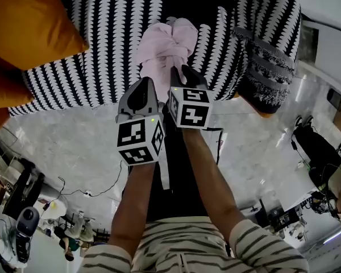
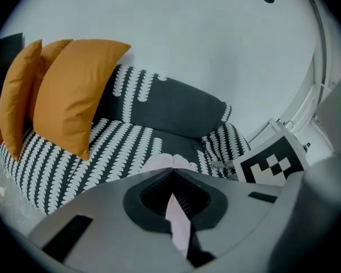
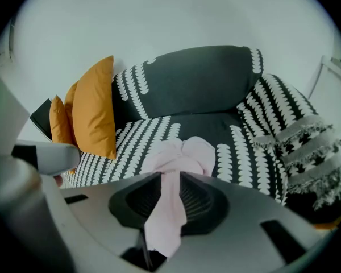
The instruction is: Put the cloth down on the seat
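In the head view, the pink cloth (image 1: 165, 47) is bunched up over the black-and-white seat (image 1: 74, 78), at 12 o'clock from both tools. The left hand-held gripper (image 1: 146, 84) and the right hand-held gripper (image 1: 182, 70) sit side by side, and their marker cubes hide the lower part of the cloth. You cannot tell from here whether the cloth touches the seat. An orange cushion (image 1: 28, 21) is cut off at 10 o'clock. A fringed cushion (image 1: 267, 73) sits at 2 o'clock. The shiny grey floor (image 1: 74, 147) lies below the seat, and the things at its edges are too small to make out.

In the left gripper view, the jaw tips meet, pinched on a thin strip of the cloth (image 2: 179, 223). Only a small pink bump shows past the tips. Orange cushions lean at 10 o'clock, and a plain white wall (image 2: 204, 44) fills the top. The other tool's marker cube (image 2: 270, 166) shows at 3 o'clock.

In the right gripper view, the jaws stand a little apart with the cloth (image 3: 179, 155) filling the gap, and both tips are against it. The bunch hides part of the seat behind it. The fringed cushion is cut off at 4 o'clock.
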Demonstrator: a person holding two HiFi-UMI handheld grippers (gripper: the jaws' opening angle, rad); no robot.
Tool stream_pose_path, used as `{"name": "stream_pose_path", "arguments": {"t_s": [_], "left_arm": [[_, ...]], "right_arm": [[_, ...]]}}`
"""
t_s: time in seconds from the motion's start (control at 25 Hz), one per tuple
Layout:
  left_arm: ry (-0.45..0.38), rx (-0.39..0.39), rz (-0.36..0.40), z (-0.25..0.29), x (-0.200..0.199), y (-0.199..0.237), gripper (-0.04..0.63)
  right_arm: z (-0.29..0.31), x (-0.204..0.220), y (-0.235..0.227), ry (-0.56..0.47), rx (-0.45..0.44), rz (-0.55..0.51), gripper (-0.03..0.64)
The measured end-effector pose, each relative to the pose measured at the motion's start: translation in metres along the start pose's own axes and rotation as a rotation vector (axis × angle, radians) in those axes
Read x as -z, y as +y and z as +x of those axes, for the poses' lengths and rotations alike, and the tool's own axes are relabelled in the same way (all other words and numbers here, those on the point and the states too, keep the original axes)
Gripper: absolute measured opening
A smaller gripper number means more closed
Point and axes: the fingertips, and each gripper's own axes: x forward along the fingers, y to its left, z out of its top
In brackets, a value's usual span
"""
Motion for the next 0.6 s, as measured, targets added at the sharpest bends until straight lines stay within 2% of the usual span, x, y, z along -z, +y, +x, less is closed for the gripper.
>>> {"name": "stream_pose_path", "arguments": {"t_s": [0.28, 0.44, 0.6], "left_arm": [[-0.007, -0.001, -0.007, -0.002, -0.002, -0.002, 0.005], [-0.023, 0.003, 0.003, -0.010, -0.009, -0.018, 0.005], [-0.037, 0.006, 0.011, -0.020, -0.012, -0.013, 0.005]], "right_arm": [[-0.012, -0.005, 0.001, -0.033, -0.013, 0.028, 0.095], [-0.032, -0.013, -0.007, -0.063, -0.009, 0.029, 0.067], [-0.045, -0.019, 0.003, -0.096, -0.012, 0.023, 0.046]]}}
